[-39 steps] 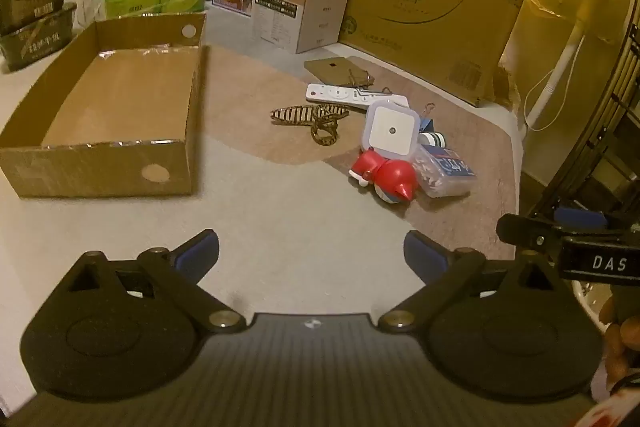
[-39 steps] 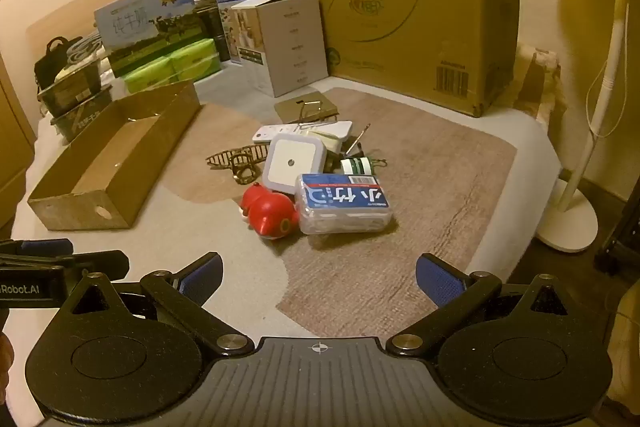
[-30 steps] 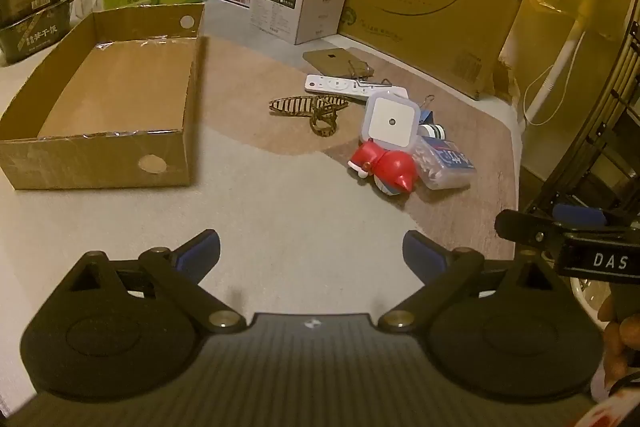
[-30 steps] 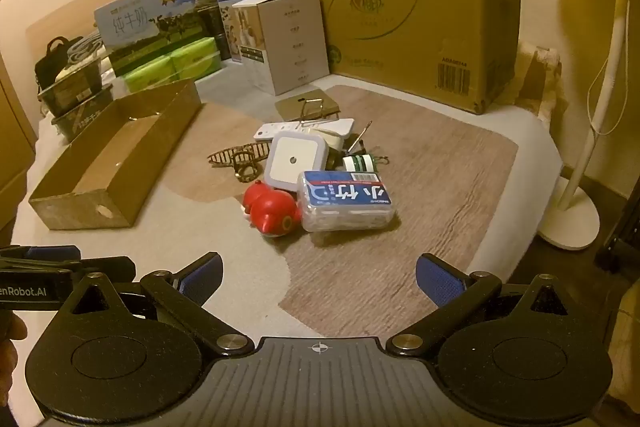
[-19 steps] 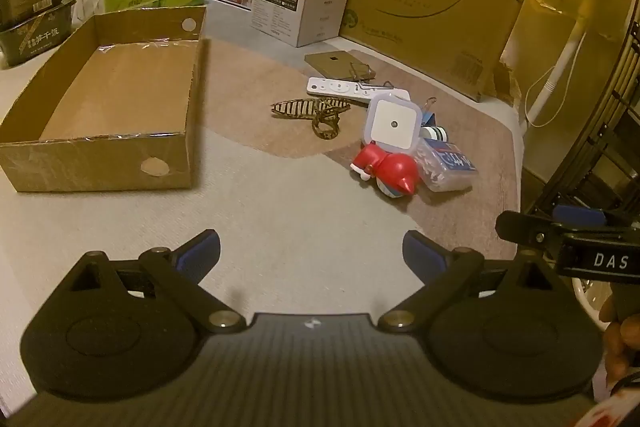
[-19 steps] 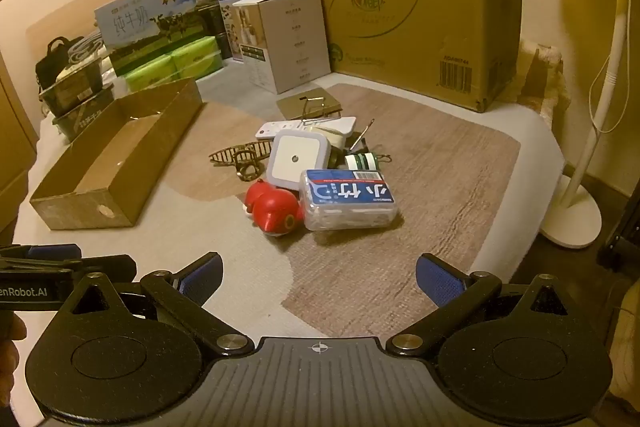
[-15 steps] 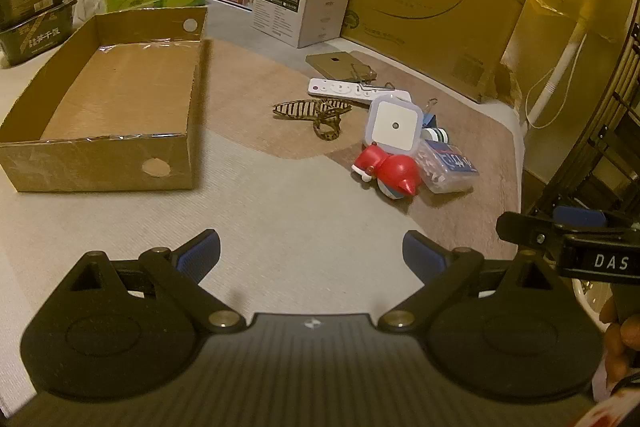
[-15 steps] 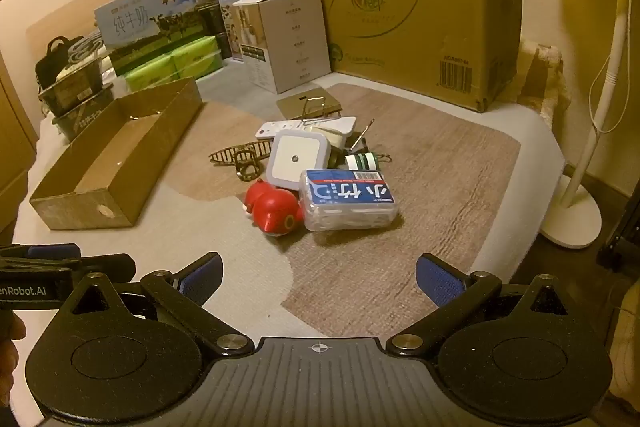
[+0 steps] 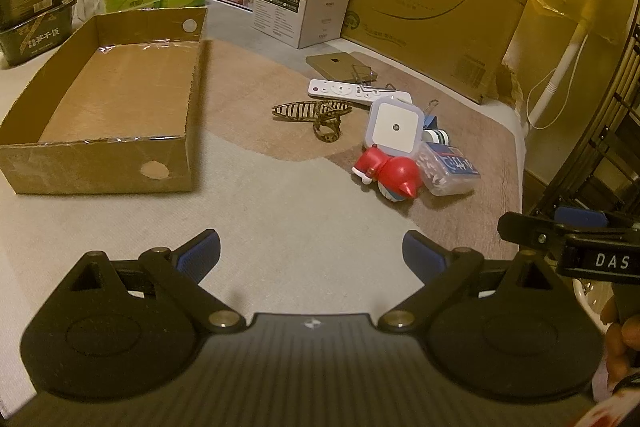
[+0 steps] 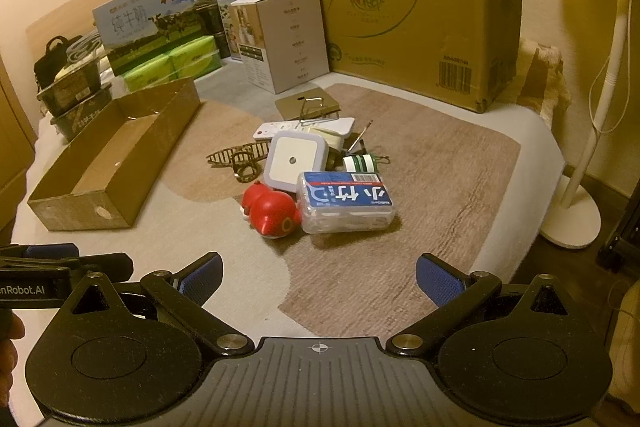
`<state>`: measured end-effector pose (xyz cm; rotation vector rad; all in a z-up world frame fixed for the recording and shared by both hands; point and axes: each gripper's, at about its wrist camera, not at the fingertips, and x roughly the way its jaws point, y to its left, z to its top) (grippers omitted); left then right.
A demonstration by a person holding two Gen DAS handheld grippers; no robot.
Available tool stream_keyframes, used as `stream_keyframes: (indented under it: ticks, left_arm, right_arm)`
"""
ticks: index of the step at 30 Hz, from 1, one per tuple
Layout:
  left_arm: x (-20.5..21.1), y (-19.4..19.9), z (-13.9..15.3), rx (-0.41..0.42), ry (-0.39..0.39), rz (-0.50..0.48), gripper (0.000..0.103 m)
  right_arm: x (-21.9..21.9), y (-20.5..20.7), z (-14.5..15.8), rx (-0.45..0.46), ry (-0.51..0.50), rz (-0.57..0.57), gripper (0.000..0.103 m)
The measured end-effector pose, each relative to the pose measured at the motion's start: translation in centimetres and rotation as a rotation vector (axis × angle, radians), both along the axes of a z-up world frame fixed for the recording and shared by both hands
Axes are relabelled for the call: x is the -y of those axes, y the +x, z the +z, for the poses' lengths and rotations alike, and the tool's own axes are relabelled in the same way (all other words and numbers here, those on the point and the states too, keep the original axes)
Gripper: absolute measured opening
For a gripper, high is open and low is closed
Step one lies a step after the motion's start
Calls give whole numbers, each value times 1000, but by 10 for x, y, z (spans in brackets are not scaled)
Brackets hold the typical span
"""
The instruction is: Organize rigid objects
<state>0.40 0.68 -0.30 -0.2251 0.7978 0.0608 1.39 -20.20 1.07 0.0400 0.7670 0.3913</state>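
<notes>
One tray (image 9: 100, 167), perhaps eight items.

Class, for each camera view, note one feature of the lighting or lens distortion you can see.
Left wrist view: warm amber light, and the cardboard tray shades the mat to its right. Right wrist view: fisheye bending curves the fan pole and darkens the corners.
</notes>
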Motion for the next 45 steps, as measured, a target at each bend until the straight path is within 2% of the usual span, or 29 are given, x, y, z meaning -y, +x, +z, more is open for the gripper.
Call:
stream_keyframes:
  ticks: [16, 45]
  left_arm:
    - [3, 6, -2, -6, 0, 4, 97]
    - [7, 48, -25, -31, -6, -38, 97]
  right_arm:
    - [3, 9, -3, -8, 1, 1, 102]
    - [10, 49, -27, -40, -21, 12, 102]
